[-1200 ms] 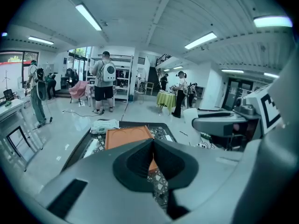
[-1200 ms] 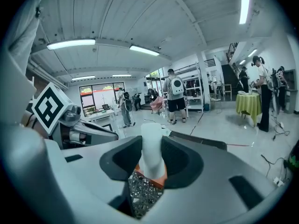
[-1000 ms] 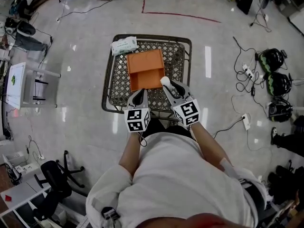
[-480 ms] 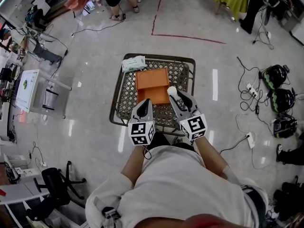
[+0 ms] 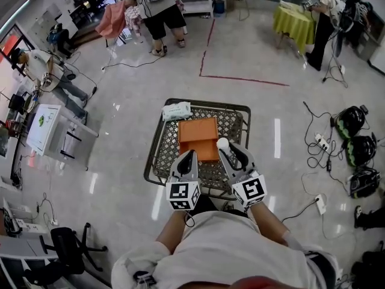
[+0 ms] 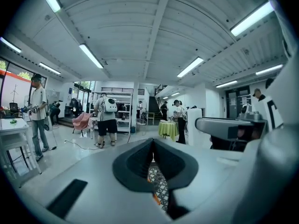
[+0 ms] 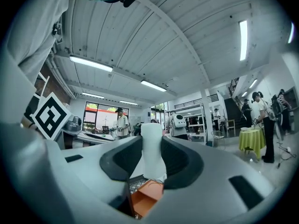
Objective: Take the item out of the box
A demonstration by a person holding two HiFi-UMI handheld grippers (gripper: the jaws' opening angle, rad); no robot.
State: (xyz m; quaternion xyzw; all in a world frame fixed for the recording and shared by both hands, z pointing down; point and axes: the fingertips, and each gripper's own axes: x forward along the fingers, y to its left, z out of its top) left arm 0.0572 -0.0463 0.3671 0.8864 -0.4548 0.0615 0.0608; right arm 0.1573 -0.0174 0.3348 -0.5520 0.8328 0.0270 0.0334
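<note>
Right gripper: my jaws clamped on the white item, its long axis along them. Looks lifted clear. The orange box lies just below and ahead, mid wire cart. Left gripper: jaws together, empty, over the cart's near edge.

Upright white item sits clamped above open orange box.

Head view risen: cart, orange box lower, smaller; people appear beyond.
</note>
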